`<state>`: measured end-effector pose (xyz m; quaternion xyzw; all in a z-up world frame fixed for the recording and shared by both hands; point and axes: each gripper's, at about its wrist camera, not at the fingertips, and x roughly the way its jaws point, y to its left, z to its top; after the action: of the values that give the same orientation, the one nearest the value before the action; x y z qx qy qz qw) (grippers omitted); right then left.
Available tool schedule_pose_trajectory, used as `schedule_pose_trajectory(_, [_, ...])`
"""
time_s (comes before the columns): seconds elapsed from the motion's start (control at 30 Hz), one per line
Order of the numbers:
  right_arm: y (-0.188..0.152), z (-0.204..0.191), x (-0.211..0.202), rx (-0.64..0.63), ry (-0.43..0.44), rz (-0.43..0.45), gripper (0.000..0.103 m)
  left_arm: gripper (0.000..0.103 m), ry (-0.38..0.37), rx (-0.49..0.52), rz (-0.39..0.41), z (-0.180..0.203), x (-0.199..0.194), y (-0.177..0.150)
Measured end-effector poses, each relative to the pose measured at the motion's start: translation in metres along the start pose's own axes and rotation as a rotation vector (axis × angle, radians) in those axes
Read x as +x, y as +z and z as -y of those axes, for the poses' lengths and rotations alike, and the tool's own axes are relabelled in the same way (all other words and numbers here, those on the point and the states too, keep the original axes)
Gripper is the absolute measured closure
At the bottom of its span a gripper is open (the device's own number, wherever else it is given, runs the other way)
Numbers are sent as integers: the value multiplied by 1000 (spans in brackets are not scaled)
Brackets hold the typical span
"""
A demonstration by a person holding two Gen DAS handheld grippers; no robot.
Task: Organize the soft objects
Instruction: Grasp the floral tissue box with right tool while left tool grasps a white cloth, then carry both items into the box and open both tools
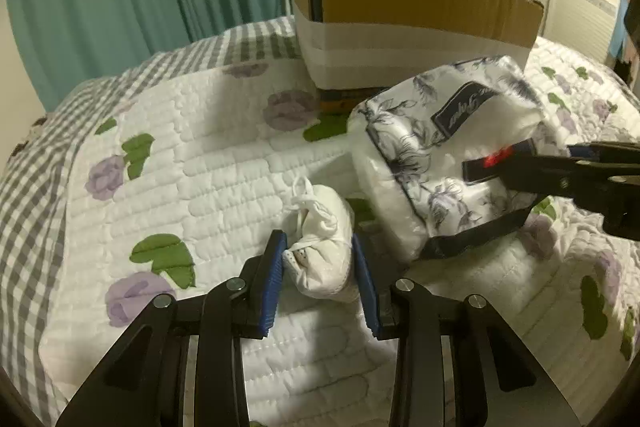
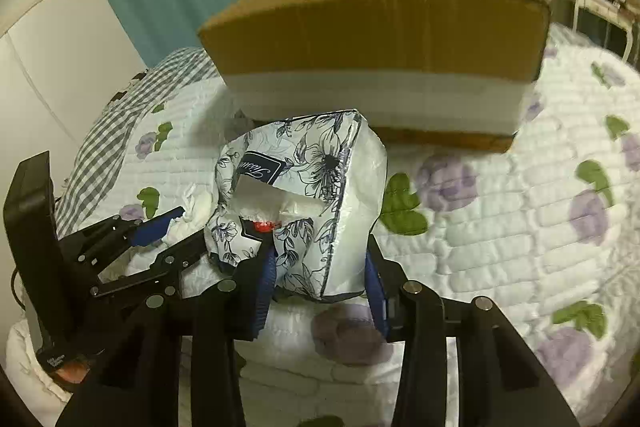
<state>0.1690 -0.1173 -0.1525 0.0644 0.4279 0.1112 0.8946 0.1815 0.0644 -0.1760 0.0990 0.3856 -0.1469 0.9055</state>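
both grippers (image 1: 320, 275) (image 2: 318, 279) level, w/ loads

A small white drawstring pouch (image 1: 320, 247), rumpled and knotted at its far end, lies between the left gripper (image 1: 320, 285) fingers. A floral blue-and-white soft tissue pack (image 2: 304, 203), torn open on top and tilted, sits between the right gripper (image 2: 320, 285) fingers, just beside the pouch.

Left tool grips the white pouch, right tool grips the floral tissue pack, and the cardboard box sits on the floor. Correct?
Not quite. The cardboard box sits on the quilted bed, as the right wrist view shows. The left tool on the white pouch and right tool on the floral tissue pack are correct.
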Motion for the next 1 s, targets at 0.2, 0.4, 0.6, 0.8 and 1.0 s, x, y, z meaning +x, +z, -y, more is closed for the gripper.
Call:
schedule_pose_trajectory(0.2, [1,-3,-34,-26,-29,59,64,70,-17,-39,44,-7,-25,5])
schedule_pose_trajectory(0.4, [7,-15,-83,-59,-54,155,64,70,14,-59,100,-6,-74,22])
schedule_pose_trajectory(0.6, [31,-17,-140,-63,-63,267,64,70,-7,-71,219,-2,-136,58])
schedule_pose_trajectory(0.8, [71,-18,-203,-90,-86,395,64,70,12,-40,310,-1,-173,112])
schedule_pose_trajectory(1.0, [116,-12,-227,-129,-119,469,64,70,19,-11,374,6,-178,161])
